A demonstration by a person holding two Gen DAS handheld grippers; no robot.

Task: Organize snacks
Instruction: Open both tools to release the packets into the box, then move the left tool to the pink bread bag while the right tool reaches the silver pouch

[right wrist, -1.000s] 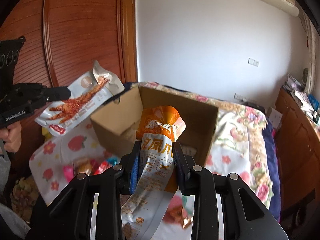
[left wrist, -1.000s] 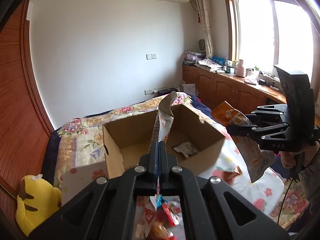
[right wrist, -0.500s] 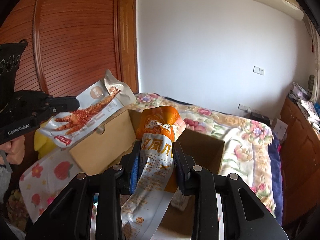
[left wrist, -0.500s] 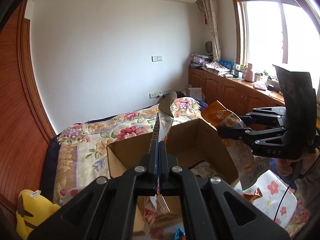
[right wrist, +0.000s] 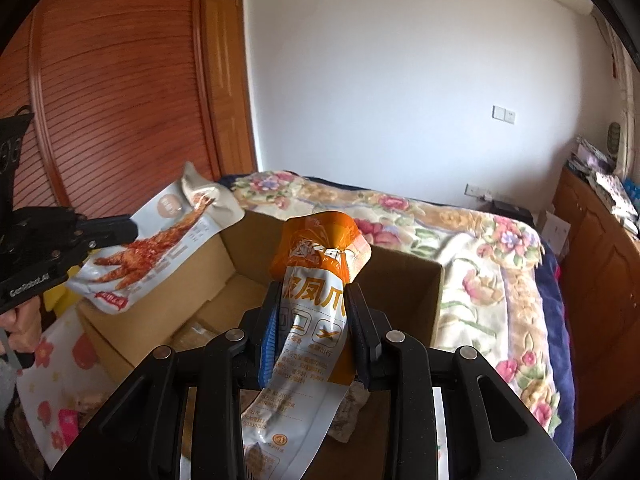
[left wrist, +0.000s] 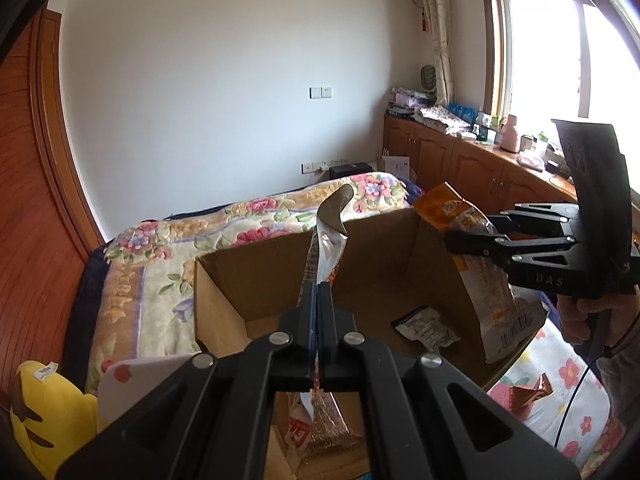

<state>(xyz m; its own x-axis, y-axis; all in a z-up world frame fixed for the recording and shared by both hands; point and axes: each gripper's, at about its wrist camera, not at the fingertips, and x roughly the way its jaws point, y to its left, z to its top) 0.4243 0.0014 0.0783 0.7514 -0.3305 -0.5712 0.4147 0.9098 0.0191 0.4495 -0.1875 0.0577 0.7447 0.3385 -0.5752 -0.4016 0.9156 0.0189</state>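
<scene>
The left tool [left wrist: 319, 292] has its fingers pressed together on the lower part of a grey chicken-feet packet [right wrist: 160, 248]. In the left wrist view the packet is edge-on and rises from the fingertips toward 12 o'clock, with its top corner curled over. In the right wrist view the same packet hangs at 9 o'clock, above the left wall of the cardboard box [left wrist: 224, 300], with its printed face visible.

The cardboard box stands open on the bed [left wrist: 152, 280], which carries a floral blanket. Inside the box, in the left wrist view, a small white snack bag [left wrist: 426, 326] lies on the floor of the box at 3 o'clock from the left tool's fingertips. More packets lie below the left tool, partly hidden by its body.

The right tool [right wrist: 312, 308] is closed part-way, its fingers gripping the sides of an orange-and-white snack pouch [right wrist: 316, 280]. The pouch stands nearly upright between the fingers, orange end up, and its lower end trails down past the tool body. In the left wrist view the pouch hangs at 3 o'clock over the right wall of the box.

A yellow plush toy [left wrist: 36, 412] sits at 8 o'clock in the left wrist view, beside the bed.
</scene>
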